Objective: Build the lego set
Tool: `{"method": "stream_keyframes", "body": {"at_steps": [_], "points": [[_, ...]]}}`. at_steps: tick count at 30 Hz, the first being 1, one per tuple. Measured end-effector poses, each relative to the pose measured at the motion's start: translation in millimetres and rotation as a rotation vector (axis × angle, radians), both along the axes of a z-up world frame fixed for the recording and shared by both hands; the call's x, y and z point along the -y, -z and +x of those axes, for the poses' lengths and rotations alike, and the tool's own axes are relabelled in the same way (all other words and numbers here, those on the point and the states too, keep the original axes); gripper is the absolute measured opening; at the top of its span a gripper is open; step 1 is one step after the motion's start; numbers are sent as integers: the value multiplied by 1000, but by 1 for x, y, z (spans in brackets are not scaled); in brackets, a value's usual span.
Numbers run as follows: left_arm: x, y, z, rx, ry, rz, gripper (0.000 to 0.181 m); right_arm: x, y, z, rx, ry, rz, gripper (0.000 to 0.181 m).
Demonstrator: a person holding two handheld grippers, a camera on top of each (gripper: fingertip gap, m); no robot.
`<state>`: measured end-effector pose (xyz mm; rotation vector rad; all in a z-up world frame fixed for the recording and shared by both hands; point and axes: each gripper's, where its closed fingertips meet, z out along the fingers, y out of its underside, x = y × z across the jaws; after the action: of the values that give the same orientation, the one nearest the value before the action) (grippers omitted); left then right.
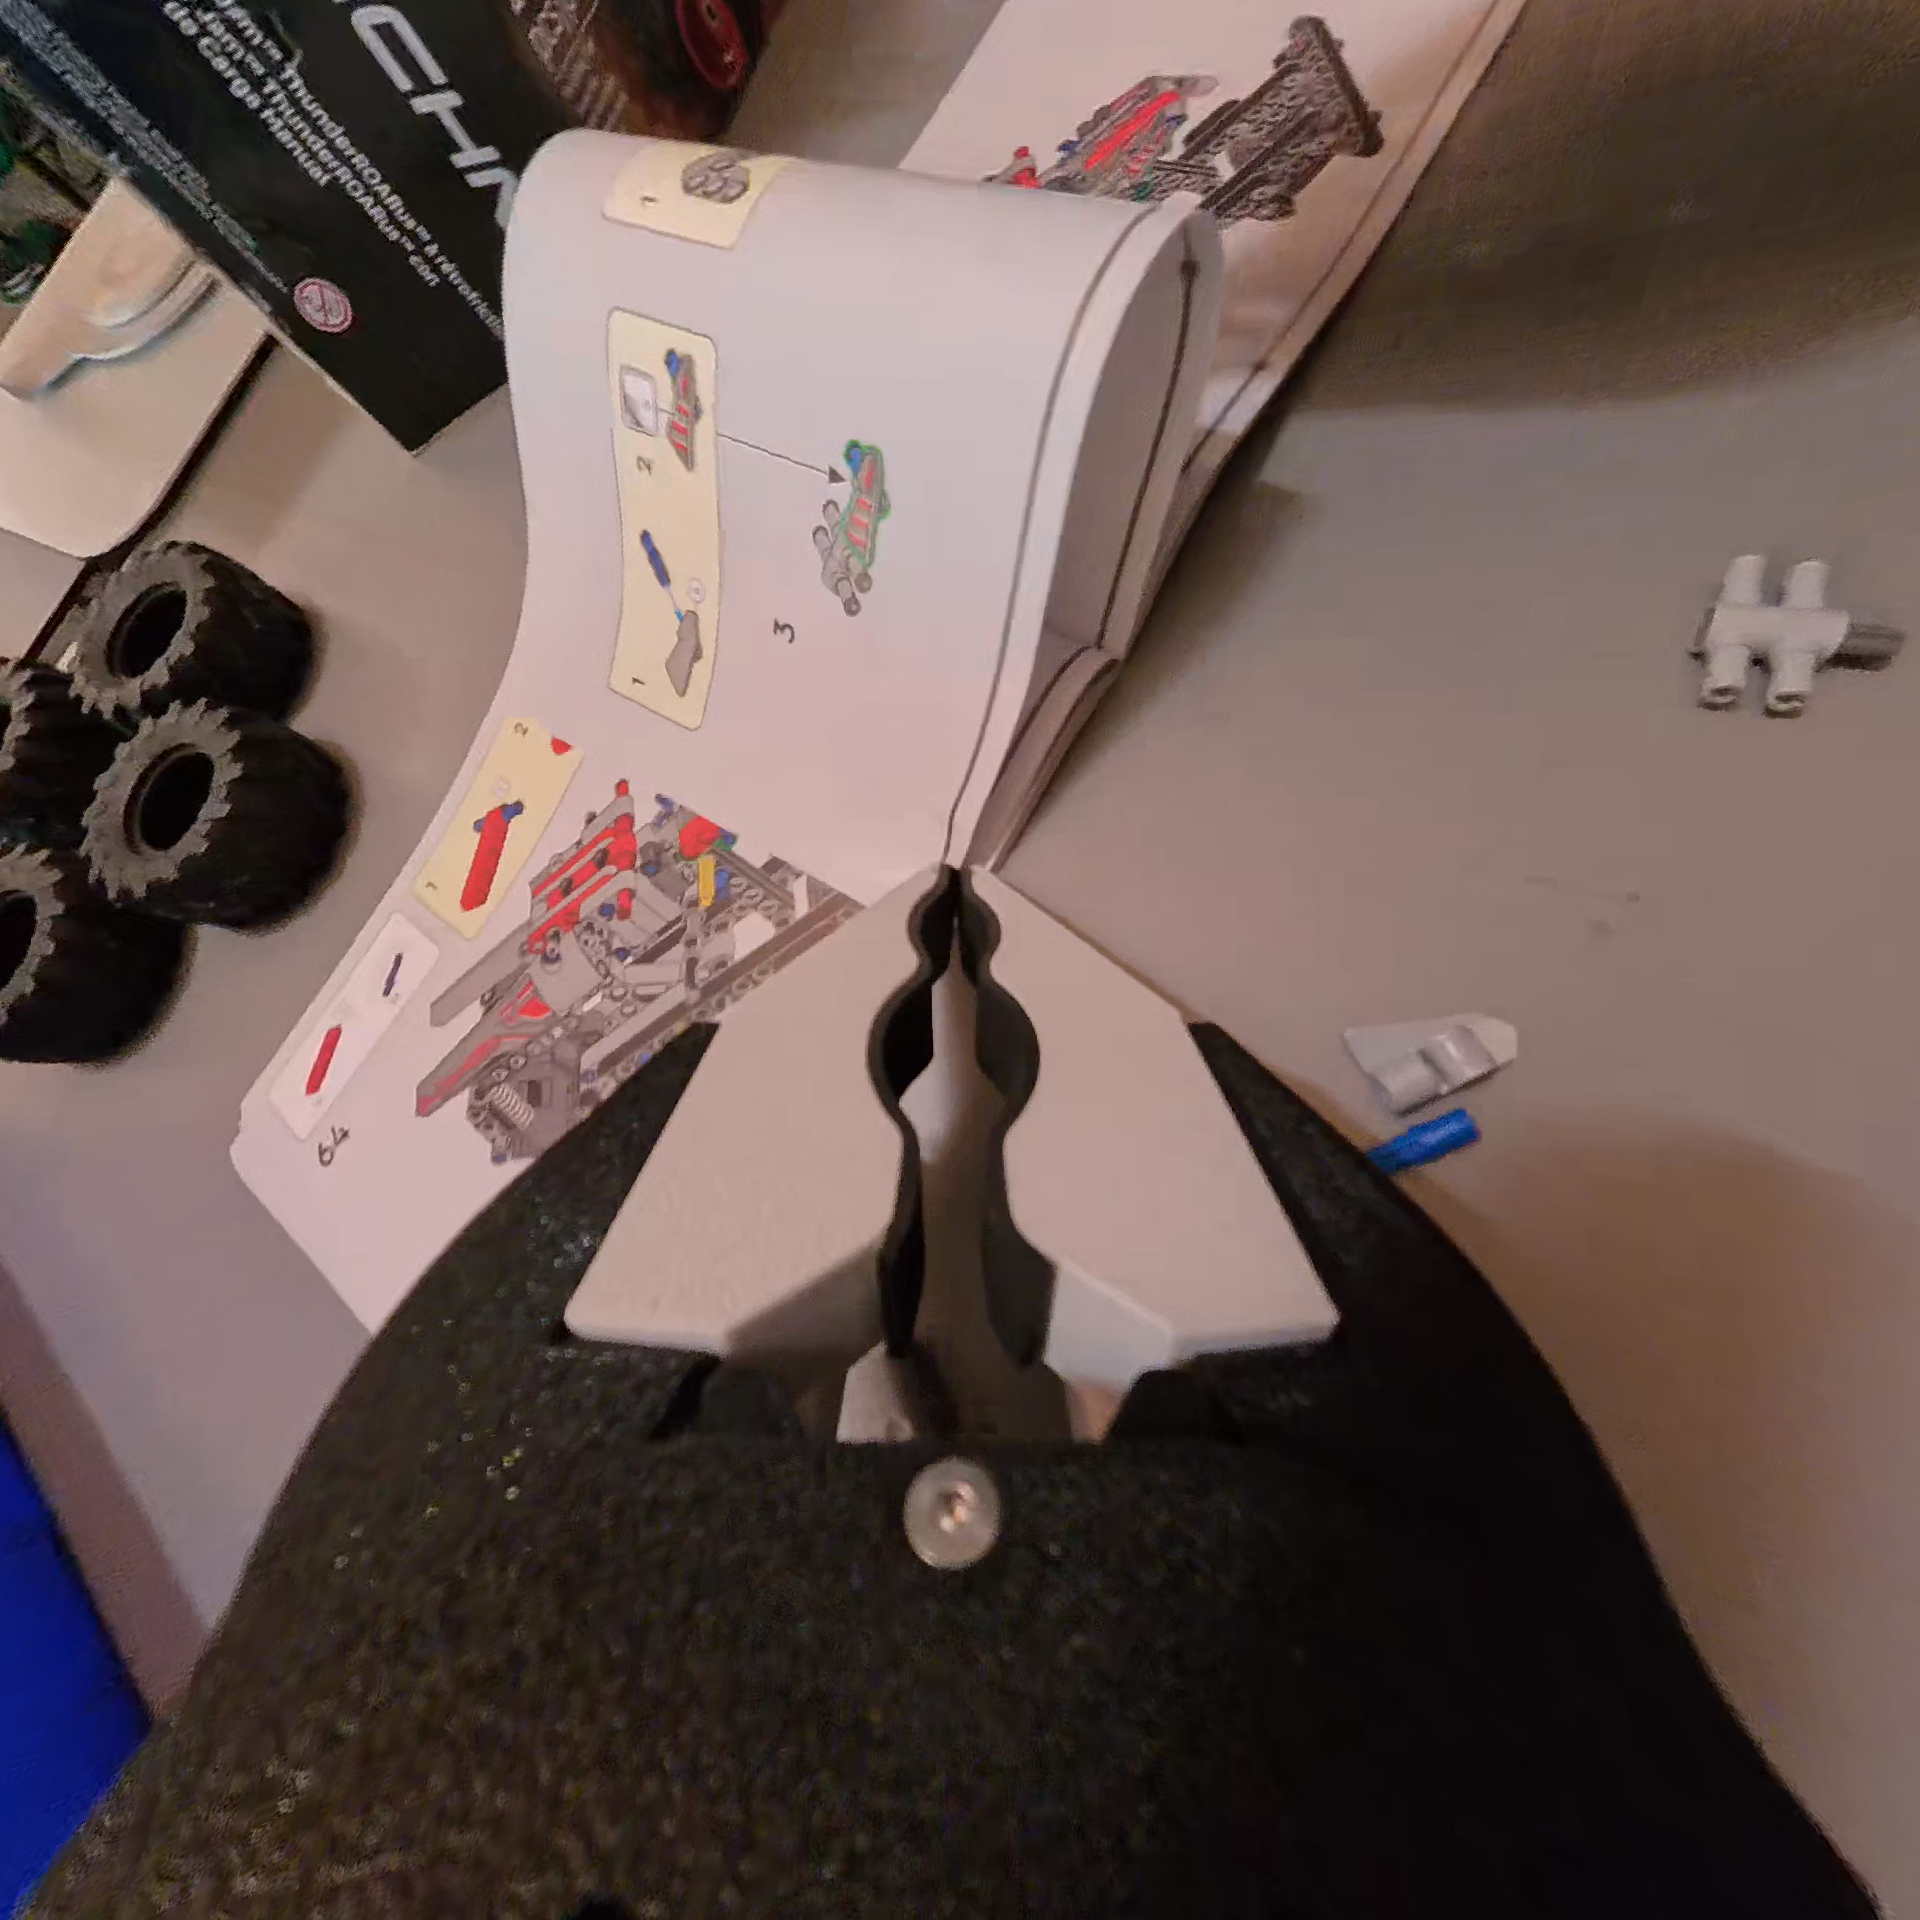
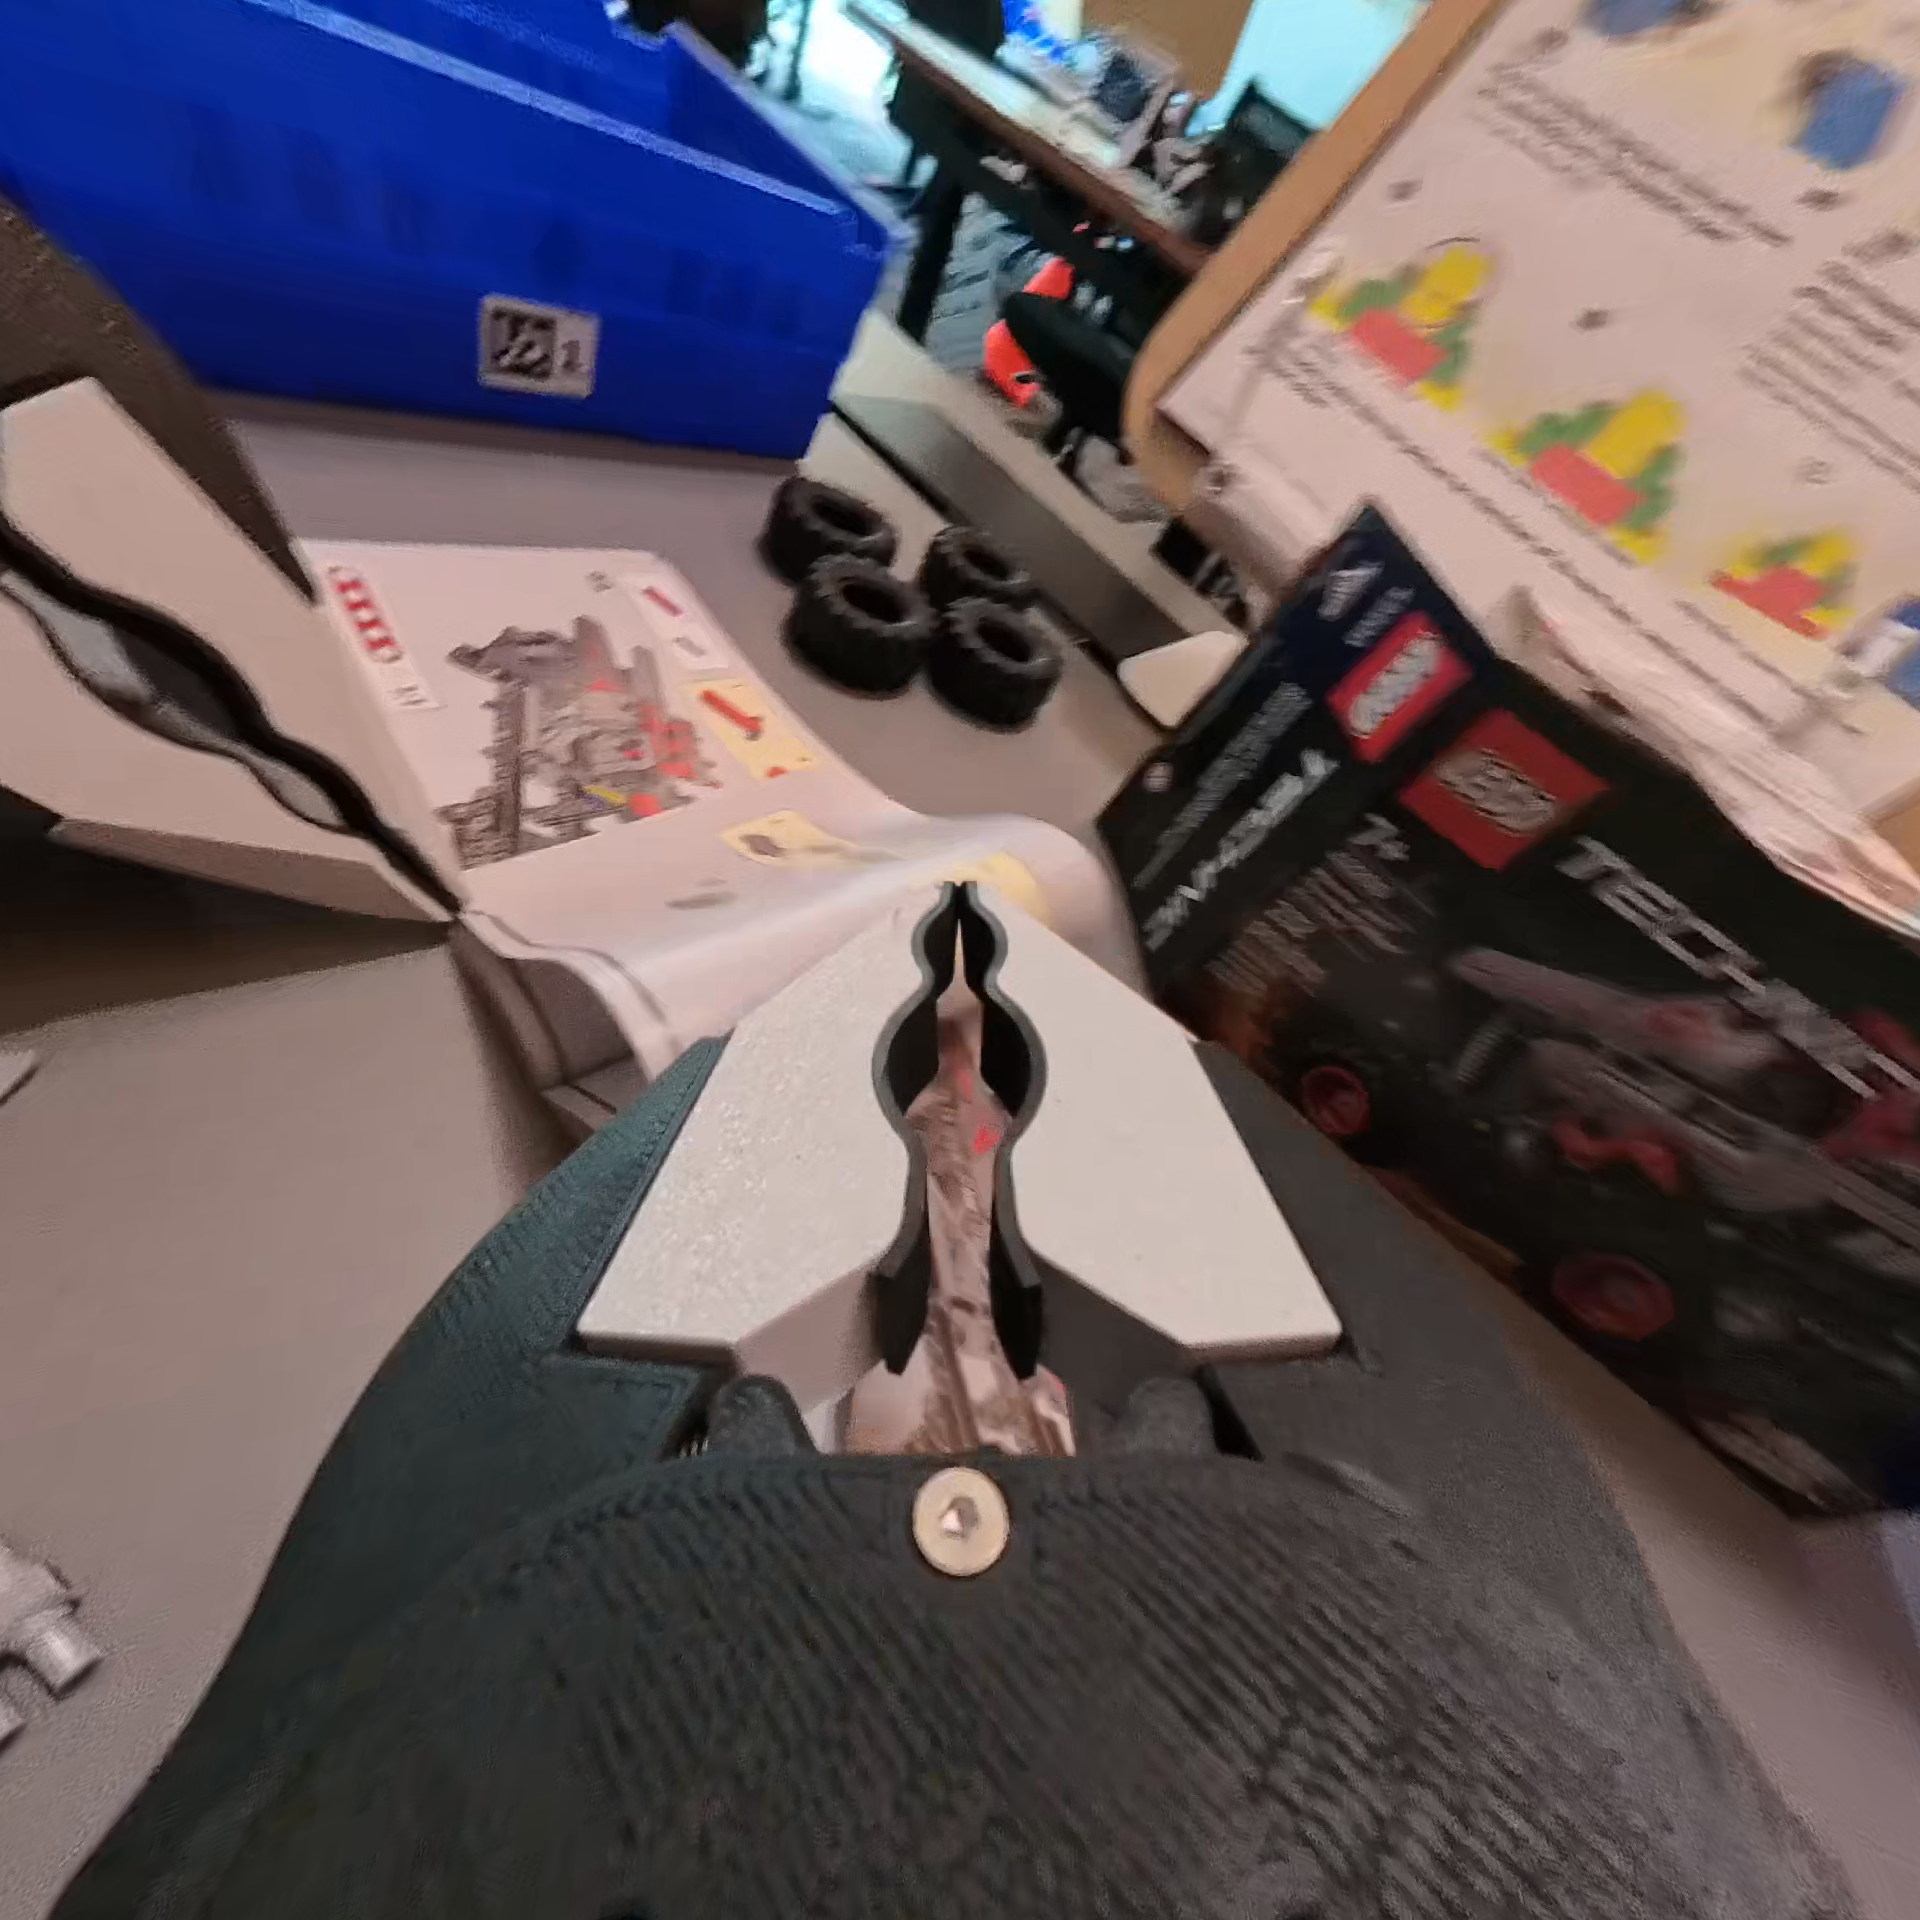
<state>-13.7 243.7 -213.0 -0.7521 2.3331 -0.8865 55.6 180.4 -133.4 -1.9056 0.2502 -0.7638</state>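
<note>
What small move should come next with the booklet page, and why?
Probably lay the arched page flat. Both tongs, left and right, are shut on the instruction booklet, whose page curls up mid-turn, hiding part of the step. The loose grey piece and blue pin lie untouched beside it.

On my table (image 1: 1455, 831) the open instruction booklet (image 1: 831, 520) lies ahead of my left claw (image 1: 953, 894). Four tyres (image 1: 156, 790) cluster to its left, the set's box (image 1: 343, 208) stands behind them, and three loose pieces (image 1: 1766, 644) lie well apart to the right.
</note>
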Motion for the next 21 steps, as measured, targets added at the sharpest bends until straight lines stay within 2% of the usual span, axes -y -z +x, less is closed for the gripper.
{"method": "stream_keyframes", "body": {"at_steps": [2, 5, 9, 12, 15, 18, 21], "points": [[-6, -1, 2, 1, -21, -1, 0, 23, -3, 12, -37, 82, 33, 0], [-24, 0, 0, -36, -73, 27, 0, 43, 29, 20, -135, 126, -94, 0], [-95, 0, -14, -172, -298, 182, 0, 57, 67, 23, -122, 148, -359, 0], [-121, -1, -32, -271, -380, 173, 6, 60, 76, 23, -123, 138, -428, 0], [-126, -19, -26, -205, -433, 74, 10, 62, 78, 25, -105, 132, -449, 0], [-109, -33, -18, -161, -389, -94, 6, 64, 78, 25, -109, 128, -445, 0], [-95, -37, -8, -117, -357, -172, 4, 66, 78, 25, -98, 119, -457, 0]]}}
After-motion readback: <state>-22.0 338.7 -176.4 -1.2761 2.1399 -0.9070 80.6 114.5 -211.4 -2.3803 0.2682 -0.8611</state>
